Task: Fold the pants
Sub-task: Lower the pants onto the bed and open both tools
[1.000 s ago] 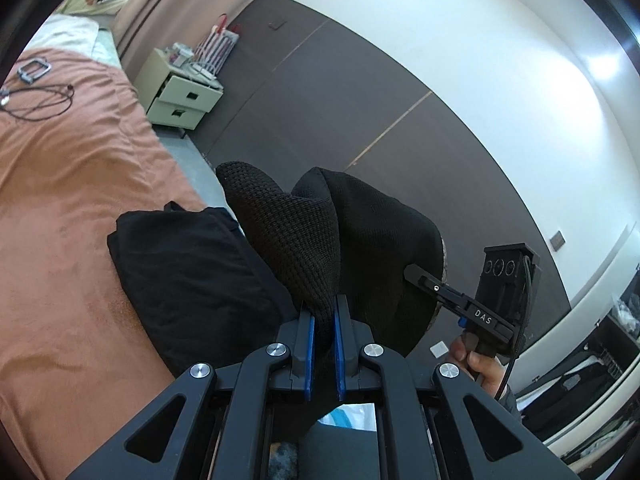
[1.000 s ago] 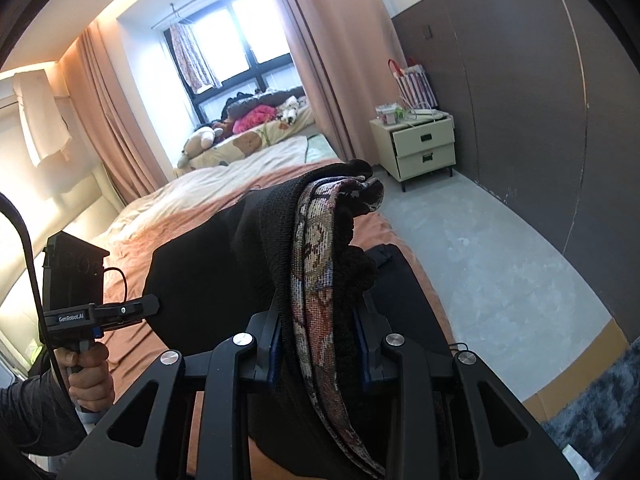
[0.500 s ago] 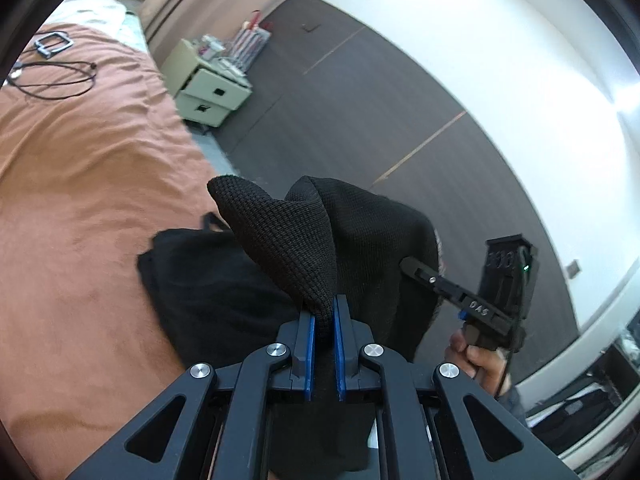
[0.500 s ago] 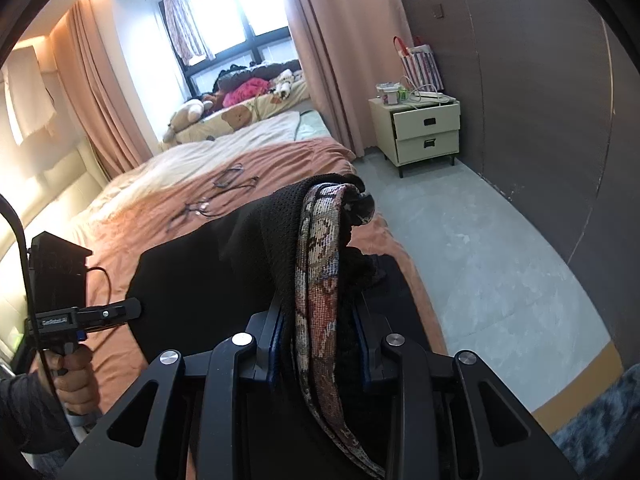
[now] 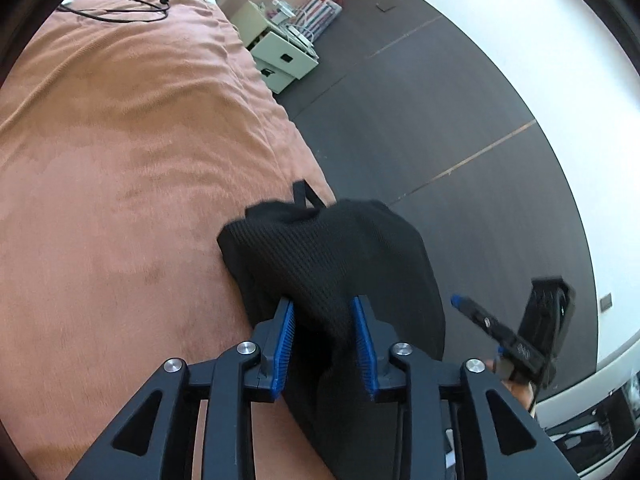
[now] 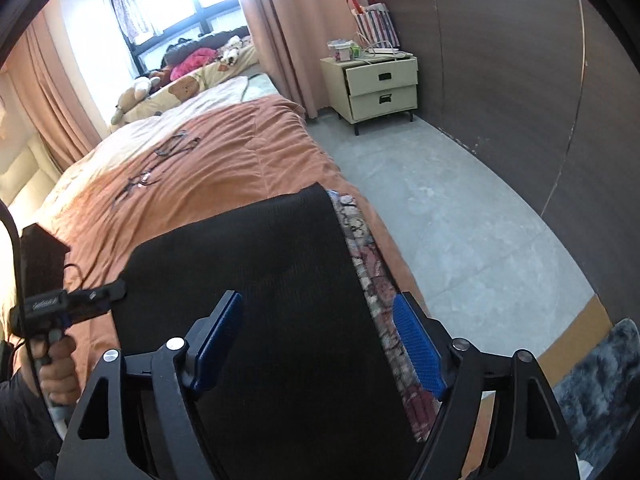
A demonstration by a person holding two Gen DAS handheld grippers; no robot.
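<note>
The black knit pants (image 6: 256,280) lie folded flat on the orange blanket near the bed's right edge, their patterned waistband (image 6: 368,272) along the right side. My right gripper (image 6: 318,336) hovers over them, its jaws opening wide, and its blue pads (image 6: 416,344) stand clear of the cloth. In the left wrist view the pants (image 5: 328,248) bunch up at the bed's edge. My left gripper (image 5: 324,340) is opening too, with a fold of the fabric loose between its pads (image 5: 285,344). Each view shows the other gripper, the right gripper (image 5: 500,328) and the left gripper (image 6: 72,300).
The orange blanket (image 5: 120,200) covers the bed, with black cables (image 5: 120,8) lying at its far end. A cream nightstand (image 6: 380,84) stands against the dark wall, grey floor (image 6: 460,220) runs beside the bed, and a grey rug (image 6: 600,380) lies at the right.
Both grippers were shut on the raised pants and have now opened. The pants have dropped flat onto the blanket. The left gripper has come down toward the bed.
</note>
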